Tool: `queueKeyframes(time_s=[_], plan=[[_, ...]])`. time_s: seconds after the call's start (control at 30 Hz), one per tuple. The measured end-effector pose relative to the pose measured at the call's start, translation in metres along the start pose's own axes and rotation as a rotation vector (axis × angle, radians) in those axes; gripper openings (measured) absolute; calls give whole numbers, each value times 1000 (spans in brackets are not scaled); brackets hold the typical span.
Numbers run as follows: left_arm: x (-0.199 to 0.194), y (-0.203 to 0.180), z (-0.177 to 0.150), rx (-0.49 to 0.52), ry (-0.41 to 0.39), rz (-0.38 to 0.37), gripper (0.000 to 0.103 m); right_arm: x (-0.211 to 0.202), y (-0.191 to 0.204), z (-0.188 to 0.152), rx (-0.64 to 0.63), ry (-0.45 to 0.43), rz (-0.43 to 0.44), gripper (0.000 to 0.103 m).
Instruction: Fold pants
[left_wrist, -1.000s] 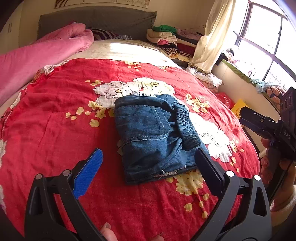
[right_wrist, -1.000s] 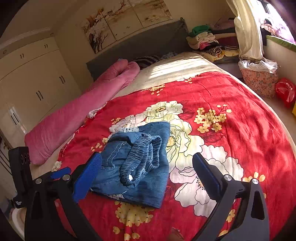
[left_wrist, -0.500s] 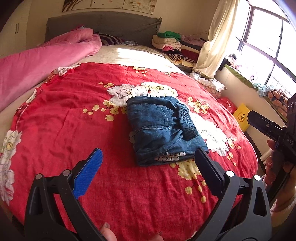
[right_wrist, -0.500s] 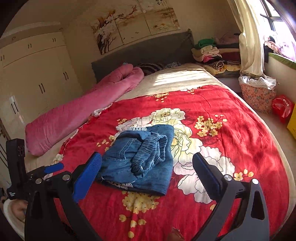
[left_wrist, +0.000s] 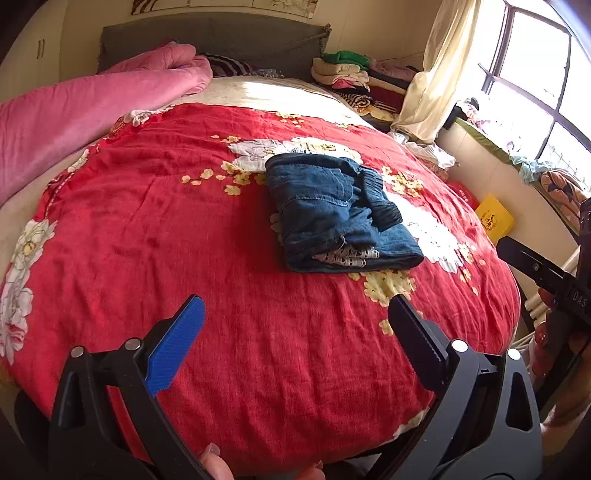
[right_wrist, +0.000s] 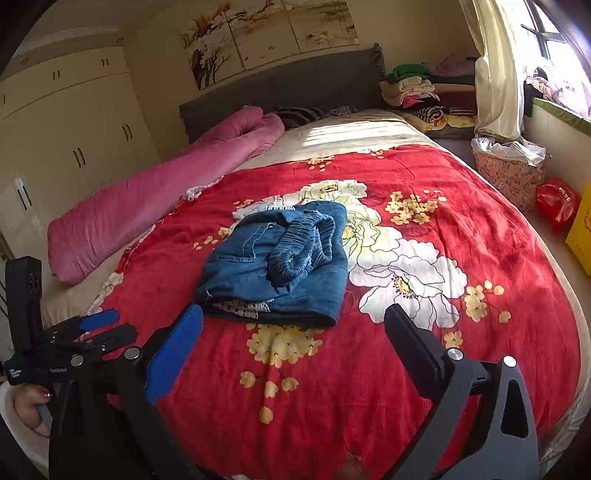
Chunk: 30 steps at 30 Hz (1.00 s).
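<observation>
— Where are the pants?

— On my red blanket (left_wrist: 155, 236), the folded pants (left_wrist: 332, 214) lie near its middle.

— And your grippers?

— My left gripper (left_wrist: 295, 325) and right gripper (right_wrist: 293, 328) are both spread apart, holding nothing, away from the pants.

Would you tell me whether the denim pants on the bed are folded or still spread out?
Folded: the denim pants lie as a compact layered bundle on the red floral bedspread, waistband on top.
</observation>
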<state>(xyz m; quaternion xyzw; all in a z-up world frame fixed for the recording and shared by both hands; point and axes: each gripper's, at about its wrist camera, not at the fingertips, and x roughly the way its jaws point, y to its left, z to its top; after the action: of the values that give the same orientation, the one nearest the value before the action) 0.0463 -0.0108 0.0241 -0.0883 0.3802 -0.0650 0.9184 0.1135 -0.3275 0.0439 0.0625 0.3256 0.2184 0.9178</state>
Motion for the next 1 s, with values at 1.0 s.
queueKeyframes(time_s=[1.0], plan=[[25,-6,-33,5,57,6,93,18,-10,-49,36,68,-63,98]])
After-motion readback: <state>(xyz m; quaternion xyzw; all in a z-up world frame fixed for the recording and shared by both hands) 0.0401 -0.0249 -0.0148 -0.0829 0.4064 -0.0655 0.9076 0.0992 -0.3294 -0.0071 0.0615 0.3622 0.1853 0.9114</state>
